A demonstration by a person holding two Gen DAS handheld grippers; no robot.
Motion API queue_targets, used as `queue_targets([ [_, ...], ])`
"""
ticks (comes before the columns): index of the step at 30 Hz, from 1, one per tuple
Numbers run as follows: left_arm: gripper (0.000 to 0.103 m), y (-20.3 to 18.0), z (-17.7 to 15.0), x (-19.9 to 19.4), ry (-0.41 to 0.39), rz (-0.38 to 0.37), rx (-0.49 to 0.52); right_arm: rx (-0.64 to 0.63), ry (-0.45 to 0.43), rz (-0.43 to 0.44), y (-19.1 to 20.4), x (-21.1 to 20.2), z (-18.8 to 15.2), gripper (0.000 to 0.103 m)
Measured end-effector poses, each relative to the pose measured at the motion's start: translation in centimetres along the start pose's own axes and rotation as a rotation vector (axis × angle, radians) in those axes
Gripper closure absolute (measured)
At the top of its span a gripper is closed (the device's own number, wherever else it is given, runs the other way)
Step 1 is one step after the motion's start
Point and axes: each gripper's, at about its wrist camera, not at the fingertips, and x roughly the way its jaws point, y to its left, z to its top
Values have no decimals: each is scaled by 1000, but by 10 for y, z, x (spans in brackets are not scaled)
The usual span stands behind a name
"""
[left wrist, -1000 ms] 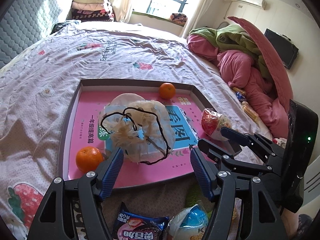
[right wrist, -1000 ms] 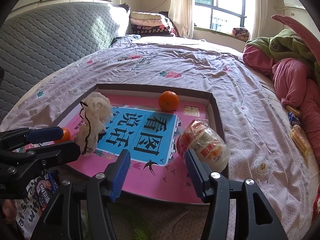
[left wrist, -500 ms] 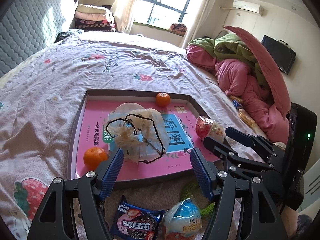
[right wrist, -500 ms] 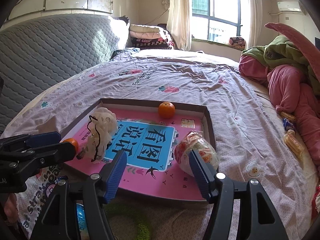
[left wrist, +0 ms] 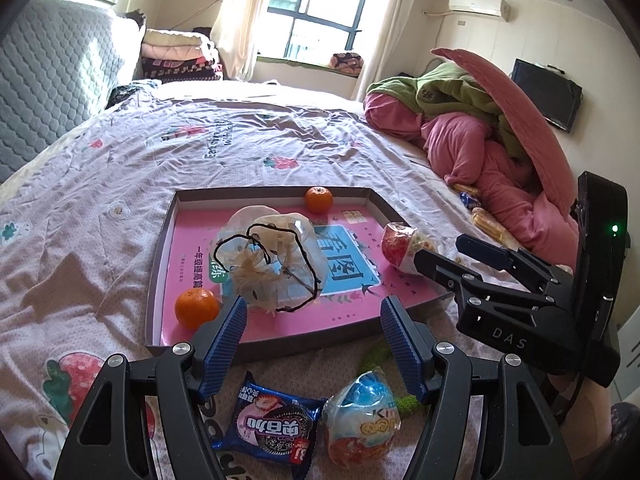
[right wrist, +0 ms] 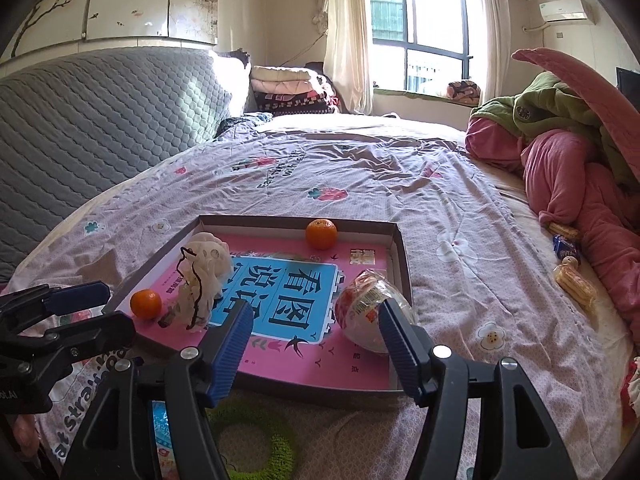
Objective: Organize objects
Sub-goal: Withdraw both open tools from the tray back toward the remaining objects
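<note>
Left claw [left wrist: 313, 338]: spread wide, nothing between the blue pads, touching nothing, hovering over the near rim of the shallow tray [left wrist: 160, 272] on the bed [left wrist: 120, 168]. Just beyond its tips, inside the tray: a crumpled clear bag with a black cord [left wrist: 272, 256], and to the left of that a near orange [left wrist: 197, 307]. Against the tray's far wall, a second orange [left wrist: 318, 199]. On the bed below the claw, outside the tray: a wrapped cookie packet [left wrist: 272, 428] and beside it, to the right, a wrapped egg-shaped sweet [left wrist: 362, 416].

Right claw [right wrist: 314, 330]: jaws apart, just been widening, gripping nothing. Right pad close beside the red-and-white wrapped snack [right wrist: 370, 308] at the tray's right wall; contact impossible to tell. Under this claw, on the bed: a green fuzzy ring [right wrist: 256, 440]. Far right: heaped pink and green bedding [right wrist: 572, 152].
</note>
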Motion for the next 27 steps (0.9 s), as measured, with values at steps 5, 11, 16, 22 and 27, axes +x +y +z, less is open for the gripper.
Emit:
queue_targets([
  [5,32,-2,-6,0,13,-10,8,-6,-1,-1,0,-4,-2,38],
  [11,32,-7,-13,-2,21,-12,26,-19,4,-1,1,-6,-4,38],
  [16,32,-7,-17,-2,34,-30,25,-29,9,-1,0,-9,-7,38],
  [22,32,-14,-23,-5,37,-29,63,-29,18,9,-3,-14,-12,38],
  [27,32,-19,-30,-4,52,-32,83,-49,22,7,-3,-20,-17,38],
])
